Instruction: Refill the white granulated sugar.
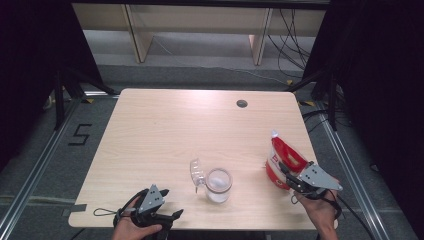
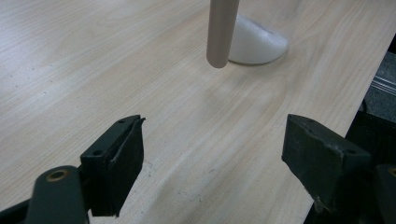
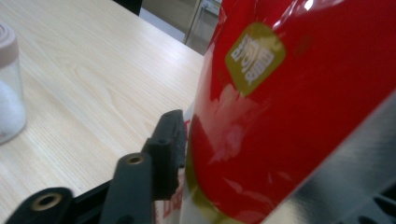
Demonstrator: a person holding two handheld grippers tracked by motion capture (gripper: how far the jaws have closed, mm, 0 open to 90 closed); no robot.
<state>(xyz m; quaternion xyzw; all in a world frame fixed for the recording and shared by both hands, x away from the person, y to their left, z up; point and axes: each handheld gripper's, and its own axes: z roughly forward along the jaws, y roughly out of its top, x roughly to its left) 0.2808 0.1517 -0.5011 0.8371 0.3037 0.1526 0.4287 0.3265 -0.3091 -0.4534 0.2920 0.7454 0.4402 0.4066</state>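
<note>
A clear jar [image 1: 219, 185] holding white powder stands near the table's front middle, its flip lid [image 1: 196, 172] hinged open to the left. To its right a red and white pouch [image 1: 281, 161] stands upright, and my right gripper [image 1: 286, 174] is shut on its lower part. In the right gripper view the pouch [image 3: 289, 116] is pressed against the left finger [image 3: 167, 147], and the jar [image 3: 9, 93] sits at the left edge. My left gripper [image 1: 171, 203] rests open at the front left, nothing between its fingers. The left gripper [image 2: 215, 154] faces the jar's base [image 2: 257, 44].
The light wooden table [image 1: 165, 125] has a cable hole [image 1: 242, 103] at the back right. Its right edge [image 2: 369, 70] runs close beside my left gripper's right finger. Dark curtains and stands flank the table; wooden furniture legs stand behind it.
</note>
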